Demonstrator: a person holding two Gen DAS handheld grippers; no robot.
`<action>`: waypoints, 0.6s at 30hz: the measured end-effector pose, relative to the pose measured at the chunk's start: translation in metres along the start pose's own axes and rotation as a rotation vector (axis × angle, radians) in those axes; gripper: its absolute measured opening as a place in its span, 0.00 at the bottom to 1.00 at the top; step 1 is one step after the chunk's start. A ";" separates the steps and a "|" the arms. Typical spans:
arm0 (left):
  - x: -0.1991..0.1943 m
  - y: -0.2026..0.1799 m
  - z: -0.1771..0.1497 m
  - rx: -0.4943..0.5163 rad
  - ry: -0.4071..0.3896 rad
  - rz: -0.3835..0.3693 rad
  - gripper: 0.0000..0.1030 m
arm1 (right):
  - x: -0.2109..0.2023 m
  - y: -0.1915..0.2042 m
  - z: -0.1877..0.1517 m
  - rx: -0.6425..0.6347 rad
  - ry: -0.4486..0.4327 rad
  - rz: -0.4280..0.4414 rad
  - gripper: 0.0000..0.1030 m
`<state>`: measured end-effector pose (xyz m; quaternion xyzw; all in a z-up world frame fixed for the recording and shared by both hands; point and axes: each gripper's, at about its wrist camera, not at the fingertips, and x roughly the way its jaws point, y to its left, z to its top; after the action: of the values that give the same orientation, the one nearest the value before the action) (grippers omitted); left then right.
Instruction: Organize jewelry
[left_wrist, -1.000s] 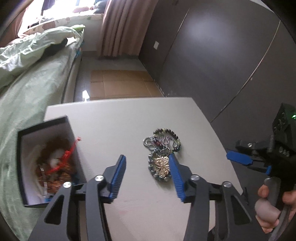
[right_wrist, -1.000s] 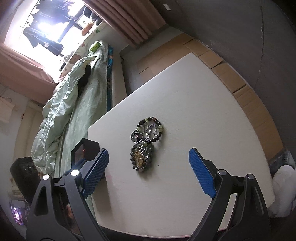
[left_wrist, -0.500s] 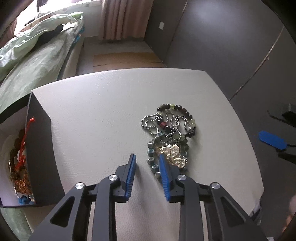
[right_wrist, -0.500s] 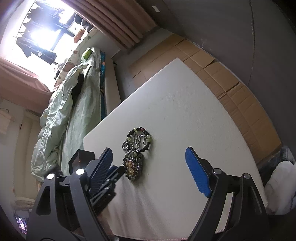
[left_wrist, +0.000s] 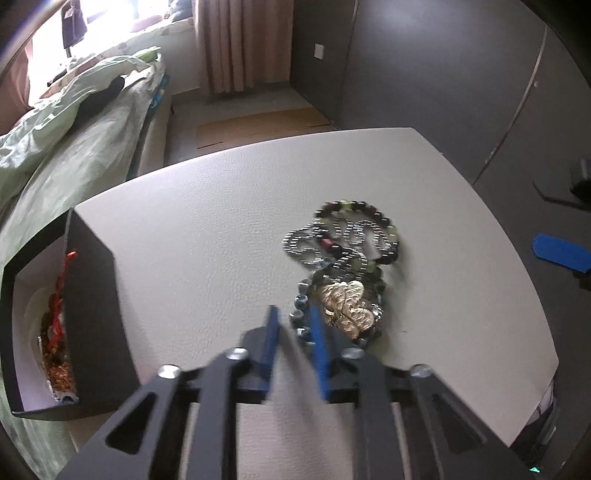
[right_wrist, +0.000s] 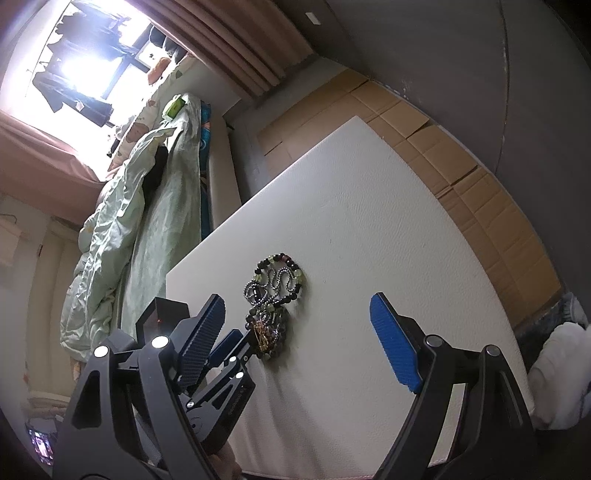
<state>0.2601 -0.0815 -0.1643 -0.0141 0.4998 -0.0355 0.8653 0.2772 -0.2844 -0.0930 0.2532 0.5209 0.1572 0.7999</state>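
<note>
Your left gripper (left_wrist: 293, 314) is pitched steeply down at the table (left_wrist: 207, 221), its blue fingertips (left_wrist: 269, 325) right at the near edge of the jewelry pile (left_wrist: 343, 273). Its jaws have just been closing and now stand narrow, with only a slim gap between the pads. One or two beads of the blue-grey bracelet (left_wrist: 300, 301) sit at the mouth of that gap, but motion blur hides whether the pads actually press on them. In the right wrist view the same gripper (right_wrist: 245, 338) reaches in low from the left, and its tips meet the pile (right_wrist: 273, 299) at the gold piece (right_wrist: 263, 334).

Your right gripper (right_wrist: 299, 332) is also angled down, less steeply, and hangs back from the pile with its jaws wide and nothing between them. The pile lies ahead of it, between the two pads in that view and nearer the left one.

The jewelry sits heaped near the middle of the table: a dark beaded bracelet (left_wrist: 373, 218) with a silver chain (left_wrist: 332, 243) coiled across it at the far end, the gold piece (left_wrist: 347, 299) nearer you. The black box (left_wrist: 96, 295) stands open at the table's left edge, well apart from the pile, with a red cord (left_wrist: 61, 291) and other pieces inside.
</note>
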 end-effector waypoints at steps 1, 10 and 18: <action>0.000 0.004 0.000 -0.011 0.001 -0.017 0.06 | 0.001 0.000 0.000 -0.003 0.001 -0.004 0.79; -0.021 0.029 0.007 -0.103 -0.022 -0.144 0.06 | 0.008 0.007 -0.001 -0.025 0.009 -0.019 0.79; -0.063 0.042 0.023 -0.135 -0.117 -0.207 0.06 | 0.028 0.004 0.006 -0.019 0.043 -0.023 0.68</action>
<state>0.2508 -0.0356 -0.1003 -0.1258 0.4456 -0.0899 0.8818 0.2944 -0.2686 -0.1098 0.2361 0.5395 0.1582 0.7925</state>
